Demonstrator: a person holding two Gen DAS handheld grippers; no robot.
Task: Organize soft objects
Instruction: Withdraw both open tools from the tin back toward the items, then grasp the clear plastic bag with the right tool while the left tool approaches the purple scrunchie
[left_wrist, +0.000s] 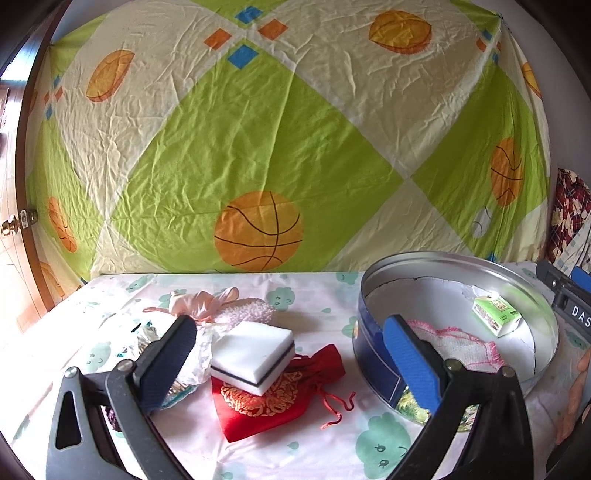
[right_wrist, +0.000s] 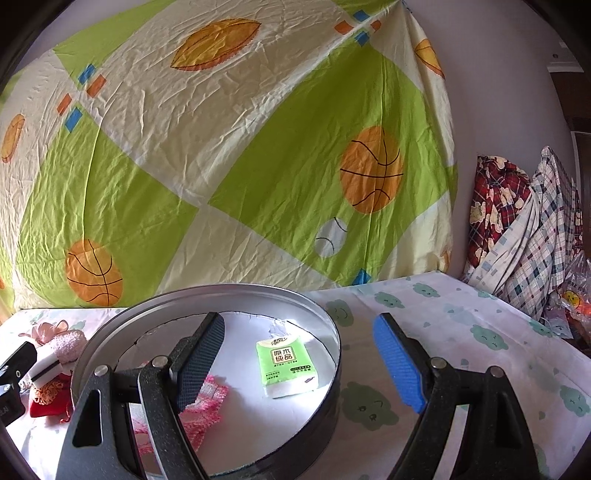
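A white sponge block with a dark stripe (left_wrist: 255, 356) lies on a red embroidered pouch (left_wrist: 275, 400). My left gripper (left_wrist: 291, 363) stands open with the block between its spread fingers, pads apart from it. Behind are a pink cloth bundle (left_wrist: 201, 301) and a fluffy pink piece (left_wrist: 249, 312). The round metal tin (left_wrist: 546, 314) holds a green tissue pack (right_wrist: 286, 363) and a pink-edged cloth (left_wrist: 461, 345). My right gripper (right_wrist: 299, 363) hangs open over the tin's near rim (right_wrist: 334, 365), nothing between its fingers. The left gripper's black body shows at the right wrist view's left edge (right_wrist: 14, 369).
A crinkled plastic wrapper (left_wrist: 195, 354) lies by the left finger. The table wears a white cloth with green cloud faces (right_wrist: 461, 332). A basketball-print sheet (left_wrist: 258, 147) hangs behind it. Plaid bedding (right_wrist: 517, 236) is piled at the far right; a wooden door (left_wrist: 14, 221) stands at left.
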